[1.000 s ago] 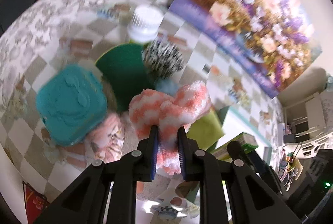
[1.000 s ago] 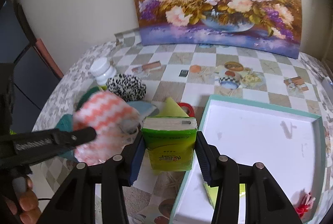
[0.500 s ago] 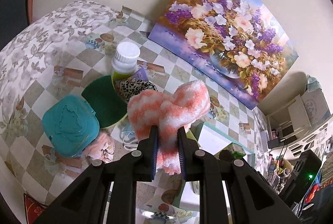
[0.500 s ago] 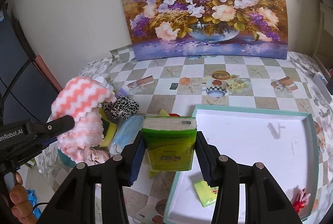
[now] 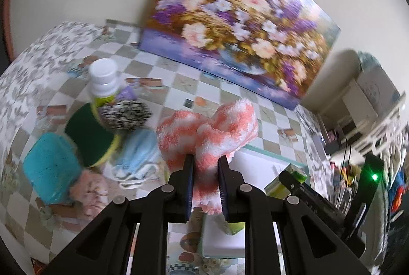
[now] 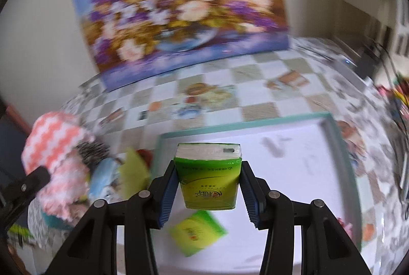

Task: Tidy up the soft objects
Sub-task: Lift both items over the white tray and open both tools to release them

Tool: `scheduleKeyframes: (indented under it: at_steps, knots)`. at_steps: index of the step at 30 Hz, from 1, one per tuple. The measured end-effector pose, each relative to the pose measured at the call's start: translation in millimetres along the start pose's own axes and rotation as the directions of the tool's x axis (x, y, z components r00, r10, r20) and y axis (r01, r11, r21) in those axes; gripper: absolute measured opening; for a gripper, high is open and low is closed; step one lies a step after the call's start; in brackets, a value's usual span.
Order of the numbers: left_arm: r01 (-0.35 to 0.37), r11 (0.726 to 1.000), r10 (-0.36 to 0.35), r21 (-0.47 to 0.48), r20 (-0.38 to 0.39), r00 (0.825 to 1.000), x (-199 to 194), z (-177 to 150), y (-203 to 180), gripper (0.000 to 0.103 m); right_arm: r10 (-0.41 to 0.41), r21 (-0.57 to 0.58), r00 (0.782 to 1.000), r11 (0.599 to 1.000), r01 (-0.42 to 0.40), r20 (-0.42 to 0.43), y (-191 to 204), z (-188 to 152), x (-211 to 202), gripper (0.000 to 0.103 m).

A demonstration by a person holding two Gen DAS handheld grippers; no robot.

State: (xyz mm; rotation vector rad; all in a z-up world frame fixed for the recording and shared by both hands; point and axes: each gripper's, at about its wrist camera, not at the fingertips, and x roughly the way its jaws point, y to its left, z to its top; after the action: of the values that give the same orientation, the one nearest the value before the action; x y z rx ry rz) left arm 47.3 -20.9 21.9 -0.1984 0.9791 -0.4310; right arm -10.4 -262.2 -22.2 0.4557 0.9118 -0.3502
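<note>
The left gripper point(image 5: 204, 172) is pointing downward, its fingers pinching nearly together on something soft. The right gripper point(image 6: 208, 185) is also tilting down, fingers clamping at half width.

Left gripper point(image 5: 204, 172) jaws clamping fluffy pink-white cloth point(image 5: 207, 131), above checkered table point(image 5: 184, 81)

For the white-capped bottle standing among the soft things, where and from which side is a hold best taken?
Probably the white cap and neck of the bottle, from above. It stands upright, and the black-and-white scrunchie and green sponge crowd its lower body, so only the top stands clear for the fingers.
</note>
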Motion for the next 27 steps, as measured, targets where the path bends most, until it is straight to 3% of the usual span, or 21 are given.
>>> scheduleKeyframes:
  at_steps: [4,11,19,27]
  knots:
    - [-0.016,0.993,0.017,0.116,-0.009,1.000,9,-6,-31,0.018,-0.093,0.091,0.995,0.991,0.095,-0.021,-36,4,5,0.050]
    - [0.012,0.971,0.005,0.241,-0.069,0.998,37,-10,-76,0.018,-0.176,0.242,0.981,0.951,0.191,-0.084,-86,3,14,0.050]
    - [0.018,0.951,0.014,0.308,-0.101,0.995,80,-19,-114,0.018,-0.248,0.230,0.963,0.936,0.265,-0.101,-105,0,24,0.050]
    - [0.037,0.940,0.027,0.340,-0.182,0.983,108,-35,-132,0.022,-0.257,0.199,0.962,0.942,0.271,-0.092,-108,2,22,0.050]
